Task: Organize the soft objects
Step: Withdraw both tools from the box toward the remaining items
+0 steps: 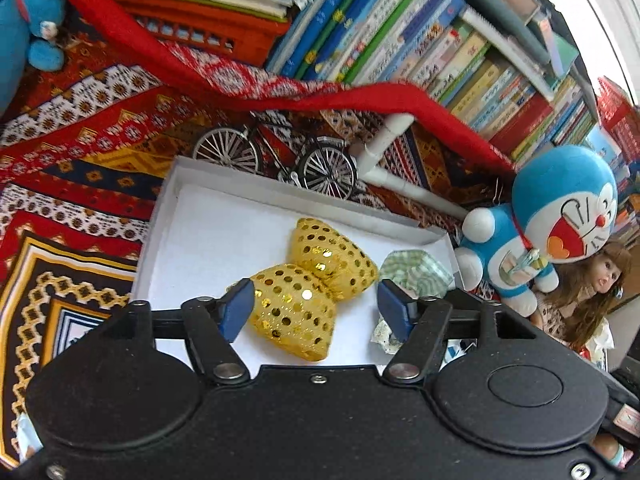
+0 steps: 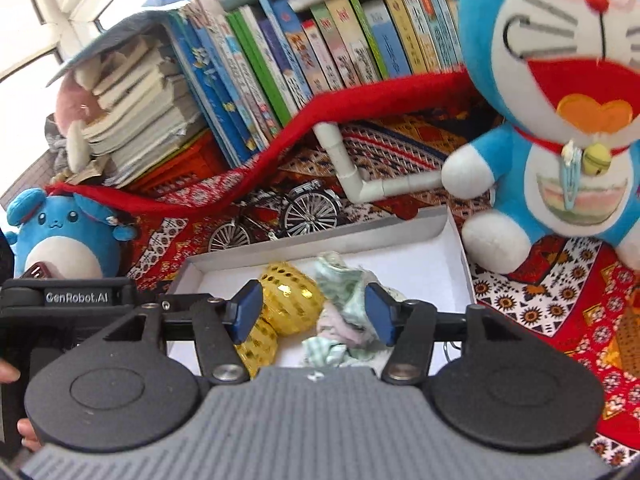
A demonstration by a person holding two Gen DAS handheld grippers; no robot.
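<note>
A white shallow box (image 1: 192, 216) lies on the patterned cloth and holds a gold sequined bow (image 1: 308, 284) and a crumpled green checked cloth (image 1: 416, 272). My left gripper (image 1: 316, 308) is open above the box, its fingers on either side of the bow without touching it. In the right wrist view the box (image 2: 424, 232) holds the bow (image 2: 288, 300) and the green cloth (image 2: 344, 292). My right gripper (image 2: 312, 312) is open over the cloth, empty. A blue Doraemon plush (image 1: 552, 220) sits right of the box, close in the right wrist view (image 2: 560, 120).
A toy bicycle (image 1: 276, 156) and a white pipe (image 1: 384, 148) lie behind the box. Rows of books (image 1: 420, 32) and a red cloth edge (image 1: 280, 96) stand at the back. A doll (image 1: 592, 280) sits at right. A blue round plush (image 2: 60, 232) sits at left.
</note>
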